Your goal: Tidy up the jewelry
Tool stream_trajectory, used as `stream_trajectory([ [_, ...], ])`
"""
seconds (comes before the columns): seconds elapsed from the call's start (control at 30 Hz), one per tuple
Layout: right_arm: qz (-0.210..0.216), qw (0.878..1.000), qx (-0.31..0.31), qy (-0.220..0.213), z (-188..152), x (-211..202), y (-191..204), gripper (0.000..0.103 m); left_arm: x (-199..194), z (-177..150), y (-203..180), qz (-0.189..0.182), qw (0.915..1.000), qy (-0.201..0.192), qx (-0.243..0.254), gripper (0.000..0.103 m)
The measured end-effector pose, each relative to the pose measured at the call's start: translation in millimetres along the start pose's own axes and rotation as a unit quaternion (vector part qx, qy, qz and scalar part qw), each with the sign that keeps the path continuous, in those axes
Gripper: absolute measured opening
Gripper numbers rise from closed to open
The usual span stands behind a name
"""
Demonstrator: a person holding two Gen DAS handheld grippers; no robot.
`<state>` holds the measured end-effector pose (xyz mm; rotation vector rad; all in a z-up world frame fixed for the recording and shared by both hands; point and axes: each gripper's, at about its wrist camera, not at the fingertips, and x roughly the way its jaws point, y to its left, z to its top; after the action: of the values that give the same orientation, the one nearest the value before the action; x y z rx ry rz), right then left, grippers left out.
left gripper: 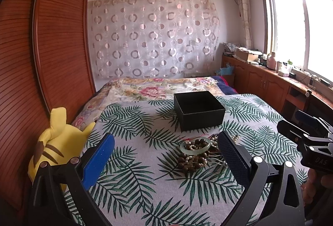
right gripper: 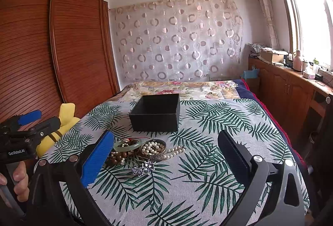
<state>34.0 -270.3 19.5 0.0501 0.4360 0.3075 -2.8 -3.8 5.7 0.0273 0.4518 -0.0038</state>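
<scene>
Jewelry, a tangled heap of dark brown wooden beads (left gripper: 188,160), a pale green jade bangle (right gripper: 127,145), a white pearl strand (right gripper: 166,152) coiled in a round metal dish (right gripper: 153,147) and a small silvery flower brooch (right gripper: 143,169), lies on the palm-leaf printed bedspread (right gripper: 208,163), just in front of the open, empty black square cardboard box (right gripper: 156,113); nothing looks sorted yet, so I judge the task at its start, with the first pick not yet made; the left gripper (left gripper: 164,159) and right gripper (right gripper: 164,160) both hover above the cloth near the heap, jaws spread wide, holding nothing; the next move likely calls for lowering onto one piece and closing without dragging its neighbours; the heap's long axis runs roughly left to right across the bed, the loose pearl tail pointing right.
</scene>
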Motion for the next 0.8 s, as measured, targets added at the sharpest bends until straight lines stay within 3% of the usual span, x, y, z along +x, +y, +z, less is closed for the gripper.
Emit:
stream_trajectory([
  [0.8,0.007,1.0,0.0,0.01,-3.2,3.6,8.3,0.101,-6.7,5.0,-5.4,-0.005,1.0,0.008,0.0,0.096],
])
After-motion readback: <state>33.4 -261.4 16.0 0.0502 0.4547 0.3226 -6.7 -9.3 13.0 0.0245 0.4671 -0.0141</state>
